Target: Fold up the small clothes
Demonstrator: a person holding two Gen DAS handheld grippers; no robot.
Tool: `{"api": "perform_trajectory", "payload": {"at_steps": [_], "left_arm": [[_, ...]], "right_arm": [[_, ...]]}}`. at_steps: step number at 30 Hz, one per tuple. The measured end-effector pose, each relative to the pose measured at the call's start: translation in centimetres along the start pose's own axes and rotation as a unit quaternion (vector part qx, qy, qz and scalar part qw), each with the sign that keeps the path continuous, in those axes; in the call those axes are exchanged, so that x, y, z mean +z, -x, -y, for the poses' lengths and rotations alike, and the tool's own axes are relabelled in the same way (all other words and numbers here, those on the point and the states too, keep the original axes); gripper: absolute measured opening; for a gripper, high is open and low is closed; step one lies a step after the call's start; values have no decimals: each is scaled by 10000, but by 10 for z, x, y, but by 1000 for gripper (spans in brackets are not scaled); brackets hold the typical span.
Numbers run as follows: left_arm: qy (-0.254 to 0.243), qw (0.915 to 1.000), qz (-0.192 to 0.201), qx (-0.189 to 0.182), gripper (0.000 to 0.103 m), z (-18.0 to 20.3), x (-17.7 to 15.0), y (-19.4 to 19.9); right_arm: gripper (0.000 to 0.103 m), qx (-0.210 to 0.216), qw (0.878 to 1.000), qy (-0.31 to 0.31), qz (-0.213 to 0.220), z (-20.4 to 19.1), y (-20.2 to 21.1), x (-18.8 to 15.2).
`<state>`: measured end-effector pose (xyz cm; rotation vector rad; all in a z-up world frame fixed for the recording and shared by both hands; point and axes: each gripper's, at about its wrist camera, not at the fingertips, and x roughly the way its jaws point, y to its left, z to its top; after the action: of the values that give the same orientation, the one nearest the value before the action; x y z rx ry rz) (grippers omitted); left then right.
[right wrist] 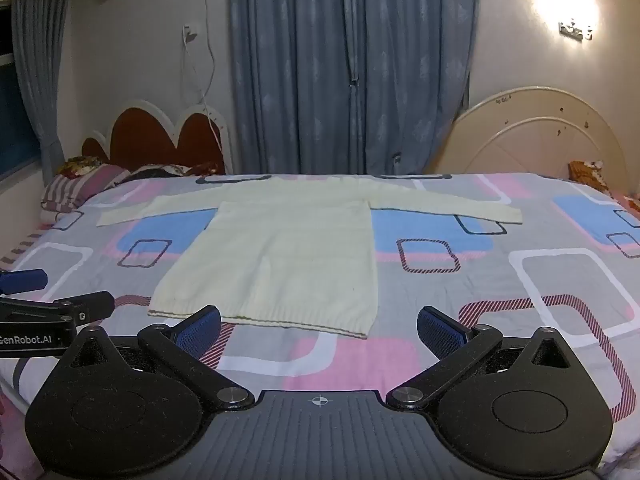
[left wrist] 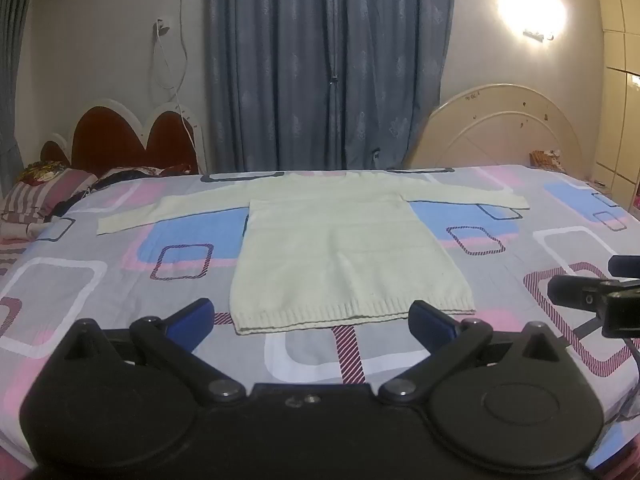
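Note:
A pale cream knitted sweater (left wrist: 344, 256) lies flat on the bed, hem toward me, both sleeves stretched out sideways. The right wrist view shows the same sweater (right wrist: 280, 256) slightly left of centre. My left gripper (left wrist: 312, 316) hovers open just short of the ribbed hem, its blue pads wide apart with nothing between them. My right gripper (right wrist: 320, 326) is open too, its fingers straddling the hem's right corner from above, touching nothing. Each gripper shows at the edge of the other's view: the right gripper (left wrist: 580, 292) and the left gripper (right wrist: 60, 300).
The bed sheet (left wrist: 120, 280) is grey with pink, blue and white squares. Striped pillows (left wrist: 40, 196) lie at the far left by a red headboard (left wrist: 132, 140). A cream headboard (left wrist: 500, 132) leans at the far right. Blue curtains (left wrist: 328, 60) hang behind.

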<state>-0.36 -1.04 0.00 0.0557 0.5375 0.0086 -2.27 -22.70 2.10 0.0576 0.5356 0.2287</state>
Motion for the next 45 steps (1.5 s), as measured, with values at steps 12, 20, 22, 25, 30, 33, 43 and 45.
{"api": "perform_trajectory", "payload": {"at_steps": [12, 20, 22, 25, 30, 33, 43, 45], "left_arm": [[21, 10000, 22, 8, 103, -3, -1, 2], [47, 10000, 20, 7, 103, -4, -1, 2], [40, 10000, 26, 8, 103, -5, -1, 2], [44, 10000, 17, -1, 103, -6, -1, 3], [60, 10000, 16, 6, 103, -9, -1, 2], [79, 10000, 6, 20, 103, -11, -1, 1], [107, 9998, -41, 189, 103, -16, -2, -6], [178, 9990, 39, 416, 103, -16, -1, -9]], "right_arm": [[103, 9, 10000, -8, -24, -2, 0, 1], [103, 4, 10000, 0, -26, -3, 3, 4], [103, 5, 10000, -1, -33, -3, 3, 4], [103, 0, 10000, 3, -36, -6, 1, 3], [103, -6, 10000, -4, -48, -6, 4, 3], [103, -11, 10000, 11, -59, -8, 1, 3], [103, -68, 9998, -113, -117, -9, -7, 3], [103, 15, 9997, -197, -129, -6, -10, 3]]}}
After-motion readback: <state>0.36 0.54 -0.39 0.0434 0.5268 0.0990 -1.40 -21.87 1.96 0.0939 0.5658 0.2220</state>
